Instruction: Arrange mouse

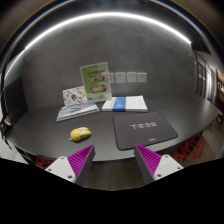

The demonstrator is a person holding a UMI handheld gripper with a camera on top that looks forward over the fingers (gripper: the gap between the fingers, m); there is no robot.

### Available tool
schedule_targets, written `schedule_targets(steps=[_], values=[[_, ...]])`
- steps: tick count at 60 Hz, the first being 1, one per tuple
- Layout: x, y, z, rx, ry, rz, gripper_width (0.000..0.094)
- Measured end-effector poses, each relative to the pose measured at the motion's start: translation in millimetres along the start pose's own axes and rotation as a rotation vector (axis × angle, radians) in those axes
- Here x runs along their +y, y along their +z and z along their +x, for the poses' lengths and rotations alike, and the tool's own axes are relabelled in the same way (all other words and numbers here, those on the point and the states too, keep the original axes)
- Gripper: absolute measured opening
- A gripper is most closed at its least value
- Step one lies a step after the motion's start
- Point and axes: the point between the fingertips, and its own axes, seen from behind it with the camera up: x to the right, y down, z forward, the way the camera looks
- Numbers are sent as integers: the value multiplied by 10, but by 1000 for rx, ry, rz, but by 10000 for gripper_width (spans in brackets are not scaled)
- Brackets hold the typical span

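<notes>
Two purple-padded fingers of the claw [113, 160] sit nearest, spread wide apart with nothing between them, hovering above the dark grey tabletop [40, 128]. Just ahead of the left finger, small yellow rounded mouse [80, 132] lies on bare tabletop, apart from the pad. Ahead of the right finger, dark grey rectangular mouse mat with faint white lettering [146, 130] lies flat, its near edge close to the fingertip. Judgement: step in hand is the approach to the mouse; best done by swinging left, lining both fingers either side of its body, coming down low, closing gently since the rounded shell may slip, then carrying it right onto the mat. Nothing stands between claw and mouse; mat edge is the only lip to clear. Beyond, white and blue flat booklet [125, 104] lies behind the mat, a printed leaflet [76, 97] beside it, and an upright card with green and yellow picture [96, 77] stands behind those. Small pale tags on the far wall, too small to read.
</notes>
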Motion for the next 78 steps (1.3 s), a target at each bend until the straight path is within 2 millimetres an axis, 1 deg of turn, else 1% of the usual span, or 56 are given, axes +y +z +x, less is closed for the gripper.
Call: schedule_targets(steps=[3,5,8,11,15,19,25,31,36,41,43,48,60,62,63,64,66,68,69,78], values=[[20,18,-52,-33,-19,-9,826],[38,33,-122,-71,-40,-16,827],[65,111,-182,-130,-68,-23,826],[111,198,-289,-182,-91,-32,827],[211,322,-506,-260,-120,-45,826],[331,458,-768,-336,-145,-65,827],[498,711,-1120,-408,-154,-104,828],[574,980,-1374,-425,-167,-130,828],[495,1213,-1513,-402,-201,-112,822],[404,1464,-1571,-343,-233,-112,815],[368,1547,-1599,-322,-244,-115,827],[290,1736,-1694,-281,-218,-147,846],[92,2190,-1903,-194,-173,-181,830],[69,2234,-1910,-178,-163,-178,790],[66,2247,-1911,-171,-159,-178,804],[70,2249,-1914,-166,-156,-180,778],[65,2255,-1955,-162,-154,-184,650],[74,2245,-1983,-164,-154,-179,572],[79,2240,-1994,-164,-152,-178,503],[90,2232,-2005,-127,-138,-204,408]])
